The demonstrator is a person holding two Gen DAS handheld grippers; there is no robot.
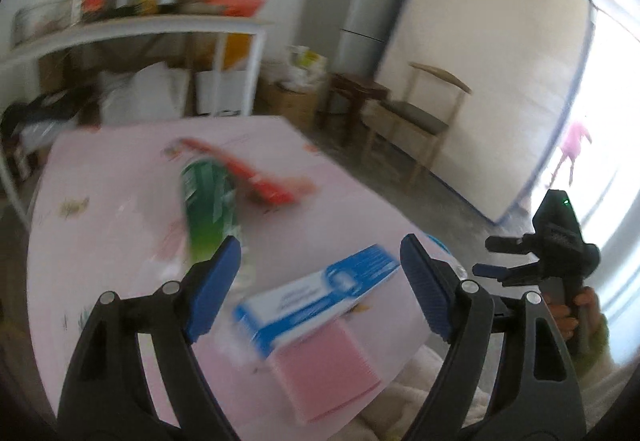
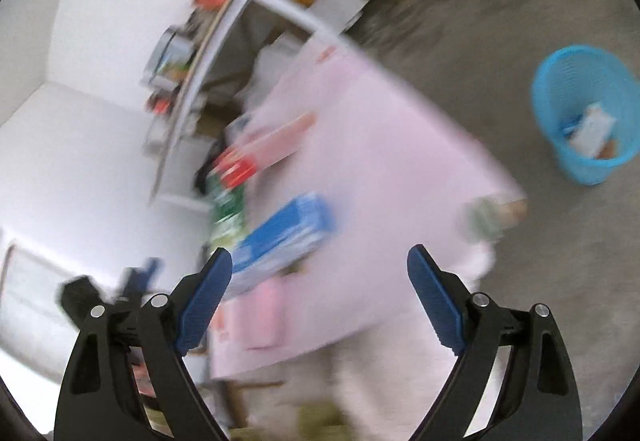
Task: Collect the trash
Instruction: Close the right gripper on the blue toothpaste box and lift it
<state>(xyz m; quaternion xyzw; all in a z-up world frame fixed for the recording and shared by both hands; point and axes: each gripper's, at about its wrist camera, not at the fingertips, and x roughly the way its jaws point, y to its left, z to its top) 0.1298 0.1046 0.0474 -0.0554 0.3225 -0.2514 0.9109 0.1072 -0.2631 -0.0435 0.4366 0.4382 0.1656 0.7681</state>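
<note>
Both views motion-blurred. Left claw (image 1: 320, 273) spread wide, empty, w/ blue-and-white carton (image 1: 316, 297) just ahead, lying on pink table (image 1: 120, 261). Green wrapper (image 1: 208, 201) at 11 o'clock of carton, red box (image 1: 256, 177) beyond. Right claw (image 2: 320, 281) likewise wide apart, holding nothing. Blue basket (image 2: 584, 113) on floor at 2 o'clock, some trash inside. Carton prob. light, stiff cardboard; best pinched across narrow sides. Print unreadable.
</note>
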